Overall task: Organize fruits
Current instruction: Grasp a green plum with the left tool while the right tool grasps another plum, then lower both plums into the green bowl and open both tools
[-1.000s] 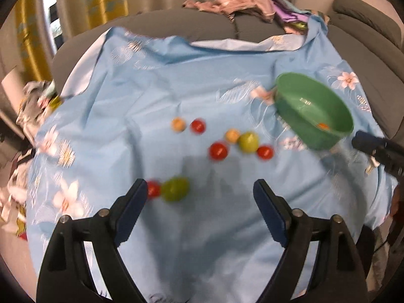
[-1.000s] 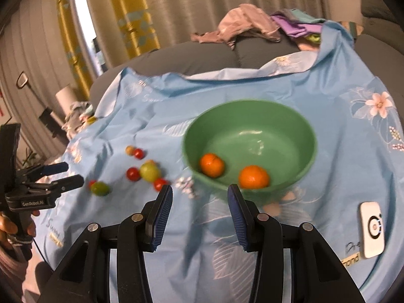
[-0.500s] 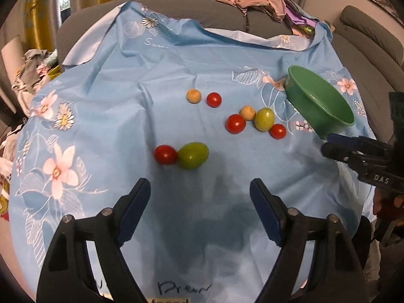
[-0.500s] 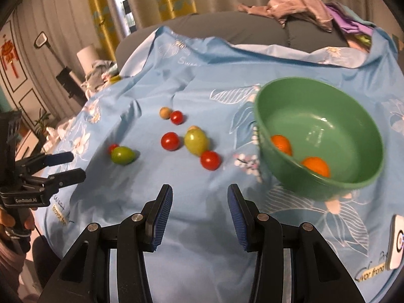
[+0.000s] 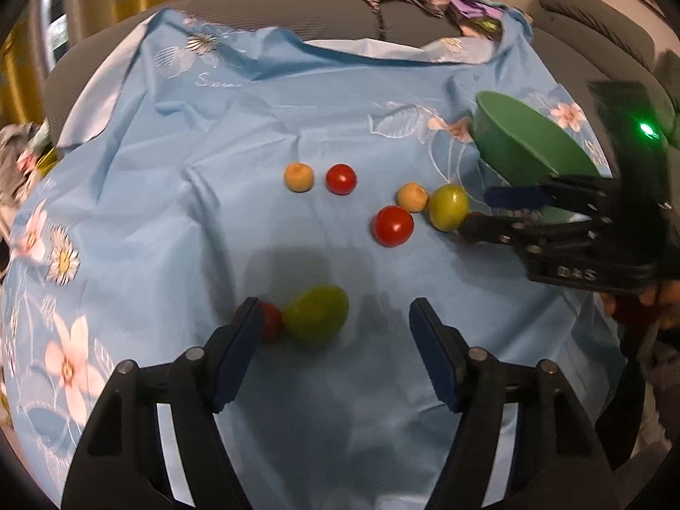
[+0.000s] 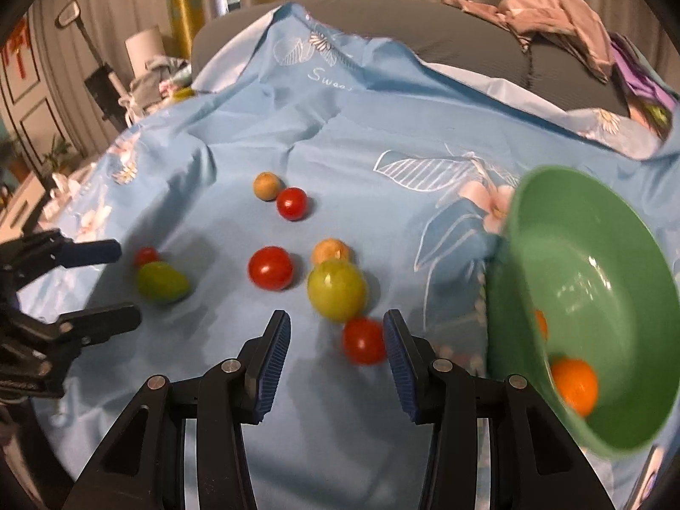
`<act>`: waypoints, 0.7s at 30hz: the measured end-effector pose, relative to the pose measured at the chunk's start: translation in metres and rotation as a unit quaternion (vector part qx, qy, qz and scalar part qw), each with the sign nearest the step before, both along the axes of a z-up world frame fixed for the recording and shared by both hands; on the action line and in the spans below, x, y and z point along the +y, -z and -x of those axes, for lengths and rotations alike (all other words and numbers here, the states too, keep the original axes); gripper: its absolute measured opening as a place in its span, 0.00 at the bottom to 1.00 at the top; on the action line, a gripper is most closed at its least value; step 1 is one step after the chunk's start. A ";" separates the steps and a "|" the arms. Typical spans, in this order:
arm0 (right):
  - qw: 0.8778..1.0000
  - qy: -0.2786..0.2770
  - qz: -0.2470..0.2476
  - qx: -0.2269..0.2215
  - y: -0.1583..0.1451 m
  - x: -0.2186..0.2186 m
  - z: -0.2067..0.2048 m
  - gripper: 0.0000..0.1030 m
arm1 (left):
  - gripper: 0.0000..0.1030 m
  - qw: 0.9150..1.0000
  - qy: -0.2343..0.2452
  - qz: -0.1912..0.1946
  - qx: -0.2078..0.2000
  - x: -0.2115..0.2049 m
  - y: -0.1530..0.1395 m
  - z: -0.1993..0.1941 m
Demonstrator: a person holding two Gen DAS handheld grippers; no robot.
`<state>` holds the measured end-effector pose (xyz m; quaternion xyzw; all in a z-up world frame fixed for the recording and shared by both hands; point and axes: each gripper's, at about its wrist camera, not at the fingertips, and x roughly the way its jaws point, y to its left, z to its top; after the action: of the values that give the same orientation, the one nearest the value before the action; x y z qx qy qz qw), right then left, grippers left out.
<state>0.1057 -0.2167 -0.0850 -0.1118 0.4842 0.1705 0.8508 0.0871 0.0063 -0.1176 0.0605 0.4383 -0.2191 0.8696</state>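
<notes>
My left gripper (image 5: 335, 331), jaws just narrowing yet empty, frames a glossy green fruit (image 5: 315, 316) on the blue cloth (image 5: 170, 212); my right gripper (image 6: 335, 340), marked "DAS", gapes beside a red tomato (image 6: 363, 340).

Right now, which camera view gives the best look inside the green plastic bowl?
The right wrist view: the green plastic bowl faces the camera, showing two orange fruits inside. In the left wrist view the bowl is seen from outside at an angle, partly hidden by the right gripper, its contents unseen.
</notes>
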 end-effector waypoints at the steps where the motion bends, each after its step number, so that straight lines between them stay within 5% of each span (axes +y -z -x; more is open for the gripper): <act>1: 1.000 -0.002 0.003 0.003 0.003 0.002 -0.004 0.45 | 0.68 1.000 0.010 -0.005 0.000 -0.002 0.001 -0.003; 8: 1.000 -0.008 0.004 0.030 0.019 0.006 -0.023 0.44 | 0.66 0.998 0.052 -0.028 0.015 -0.013 0.015 -0.019; 12: 0.999 -0.008 0.003 0.036 0.022 0.006 -0.027 0.36 | 0.58 0.997 0.057 -0.041 0.034 -0.015 0.025 -0.027; 21: 0.999 -0.003 -0.013 0.034 0.021 0.001 -0.028 0.36 | 0.32 0.995 0.058 -0.064 0.053 -0.017 0.036 -0.031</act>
<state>0.1336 -0.2153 -0.1055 -0.0960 0.5104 0.1832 0.8347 0.1177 -0.0106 -0.1533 0.1293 0.4928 -0.2437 0.8253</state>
